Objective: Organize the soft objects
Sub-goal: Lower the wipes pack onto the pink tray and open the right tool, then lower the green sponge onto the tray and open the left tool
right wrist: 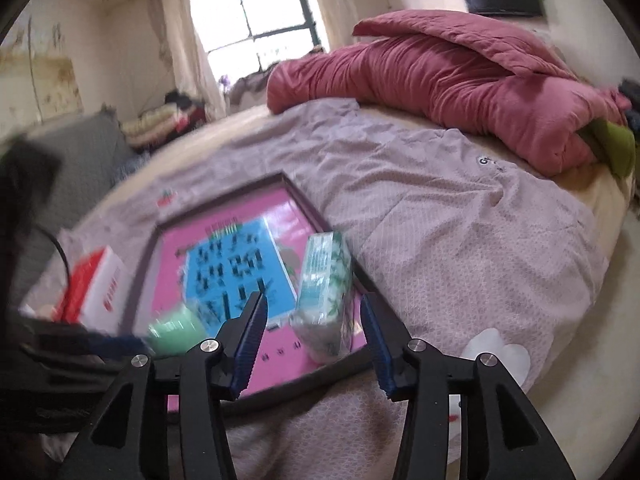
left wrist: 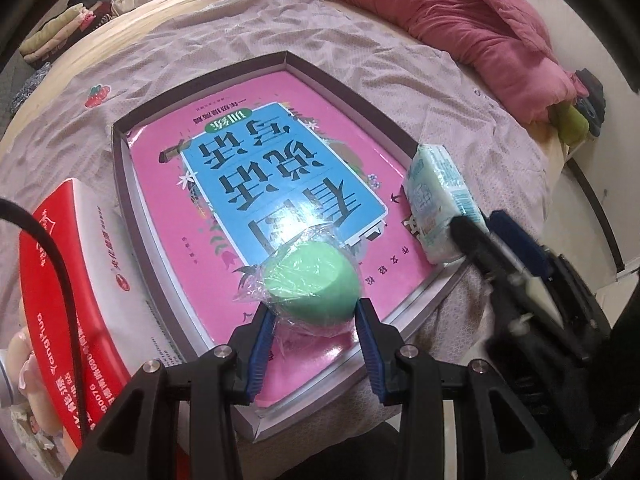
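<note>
Left wrist: red box [left wrist: 76, 280] (sharp).

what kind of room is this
Most likely a bedroom in a home: the work happens on a bed with a lilac sheet, a bunched pink quilt lies at its far side, and folded clothes are piled near the curtained window.
</note>
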The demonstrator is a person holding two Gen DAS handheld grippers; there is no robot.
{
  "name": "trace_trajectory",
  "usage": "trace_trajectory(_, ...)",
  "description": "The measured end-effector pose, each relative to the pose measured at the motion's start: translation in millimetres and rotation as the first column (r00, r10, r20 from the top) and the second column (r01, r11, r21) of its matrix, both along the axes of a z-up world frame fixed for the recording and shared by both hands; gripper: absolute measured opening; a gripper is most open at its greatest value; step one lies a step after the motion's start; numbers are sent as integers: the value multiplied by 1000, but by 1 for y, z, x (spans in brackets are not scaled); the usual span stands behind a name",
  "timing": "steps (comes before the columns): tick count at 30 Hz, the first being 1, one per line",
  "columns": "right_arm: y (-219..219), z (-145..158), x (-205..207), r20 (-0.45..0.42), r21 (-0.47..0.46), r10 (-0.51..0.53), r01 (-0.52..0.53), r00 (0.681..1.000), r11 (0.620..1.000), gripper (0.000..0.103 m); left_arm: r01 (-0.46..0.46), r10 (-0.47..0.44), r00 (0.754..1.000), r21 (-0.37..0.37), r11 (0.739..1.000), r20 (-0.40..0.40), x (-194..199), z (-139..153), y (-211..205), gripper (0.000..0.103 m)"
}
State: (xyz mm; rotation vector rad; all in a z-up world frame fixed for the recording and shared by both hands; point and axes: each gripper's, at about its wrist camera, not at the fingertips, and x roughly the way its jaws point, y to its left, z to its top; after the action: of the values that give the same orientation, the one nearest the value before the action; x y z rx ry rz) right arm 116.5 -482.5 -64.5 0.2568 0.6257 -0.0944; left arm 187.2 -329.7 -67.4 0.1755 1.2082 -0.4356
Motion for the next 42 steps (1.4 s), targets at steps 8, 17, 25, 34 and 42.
trace_trajectory(8,-20,-6,9,-83,-59,-182,177,980,982,56,-4,5,1000,26,1000,-5,1,-4,-3,43)
trace_trajectory(17,-13,-15,11,-108,-34,-106,103,989,994,57,-2,3,1000,7,1000,-27,3,-5,-1,43)
trace_trajectory(25,-10,-11,8,-96,-40,-107,104,990,994,58,9,-8,999,4,1000,-48,2,-4,-2,46)
trace_trajectory(34,-8,-2,3,-72,-33,-107,105,992,994,60,10,-11,999,-17,1000,-52,0,2,2,48)
trace_trajectory(42,-4,8,-3,-46,-38,-108,107,993,994,66,1,-1,1000,-6,1000,-23,-3,14,4,77)
